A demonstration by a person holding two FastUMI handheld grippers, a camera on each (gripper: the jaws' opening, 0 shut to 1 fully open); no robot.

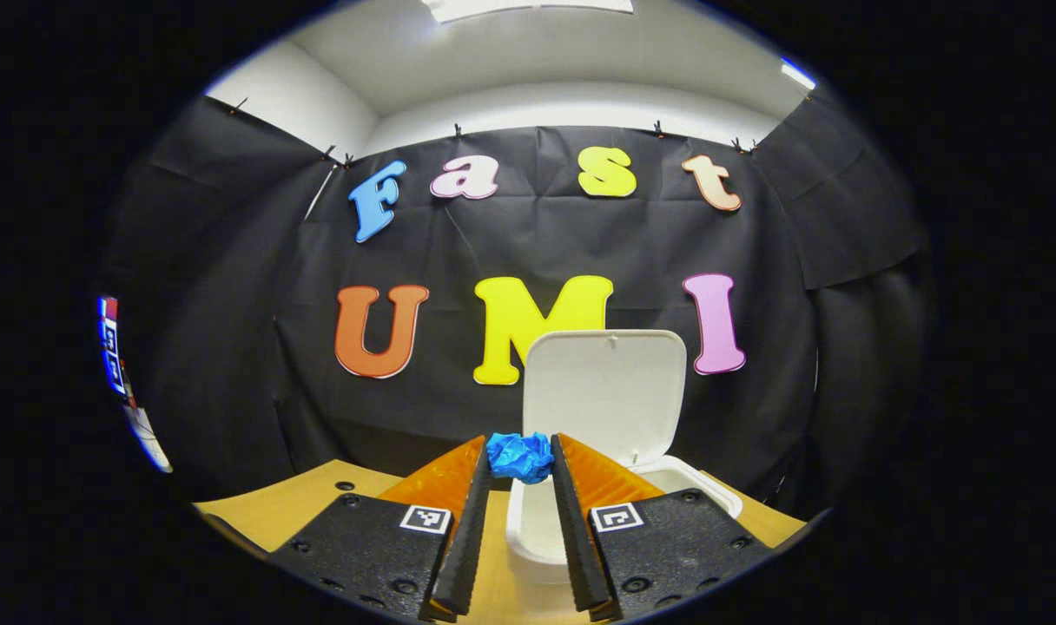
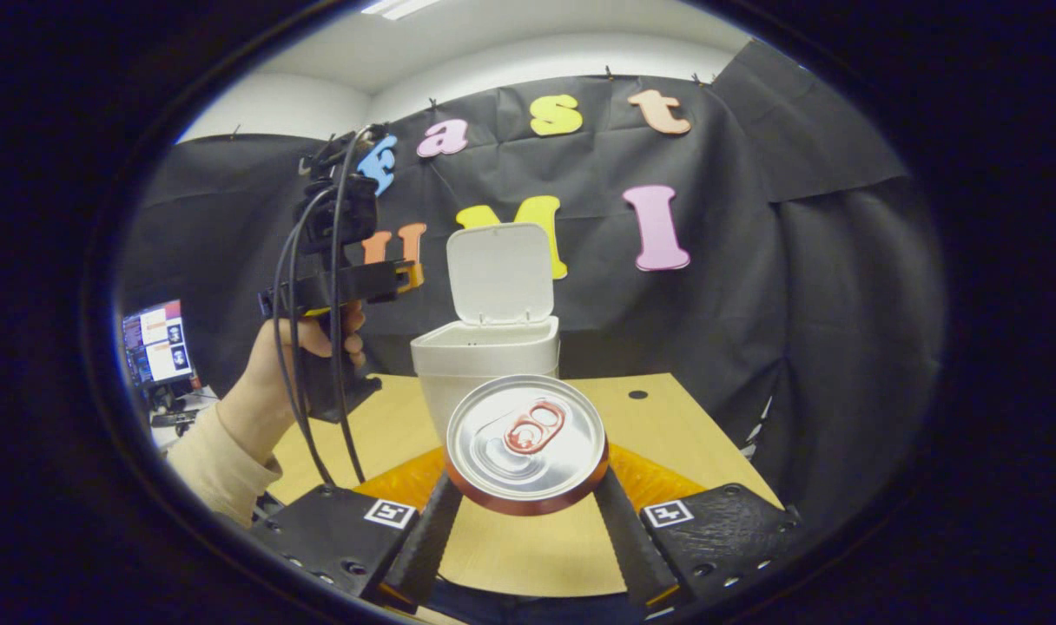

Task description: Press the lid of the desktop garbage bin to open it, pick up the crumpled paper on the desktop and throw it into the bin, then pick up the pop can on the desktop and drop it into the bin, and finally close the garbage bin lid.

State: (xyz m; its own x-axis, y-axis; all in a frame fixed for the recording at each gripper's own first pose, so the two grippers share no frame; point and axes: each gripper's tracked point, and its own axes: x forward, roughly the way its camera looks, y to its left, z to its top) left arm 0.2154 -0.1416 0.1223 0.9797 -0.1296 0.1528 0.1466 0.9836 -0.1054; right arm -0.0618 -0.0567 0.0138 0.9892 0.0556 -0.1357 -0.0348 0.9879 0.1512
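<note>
In the left gripper view the white bin (image 1: 537, 529) stands on the desk just ahead, its lid (image 1: 604, 391) swung up. My left gripper (image 1: 520, 460) is shut on a blue crumpled paper (image 1: 520, 457), held above the bin's near rim. In the right gripper view my right gripper (image 2: 525, 486) is shut on the pop can (image 2: 525, 443), whose silver top and red tab face the camera. Behind the can stands the open bin (image 2: 485, 351). The left gripper (image 2: 406, 278) hangs in a hand to the left of the bin's lid (image 2: 500, 273).
The wooden desk (image 2: 667, 417) extends right of the bin and has a small dark hole (image 2: 637, 394). A hand and pale sleeve (image 2: 233, 434) reach in from the left, with cables hanging down. A monitor (image 2: 156, 340) glows at far left.
</note>
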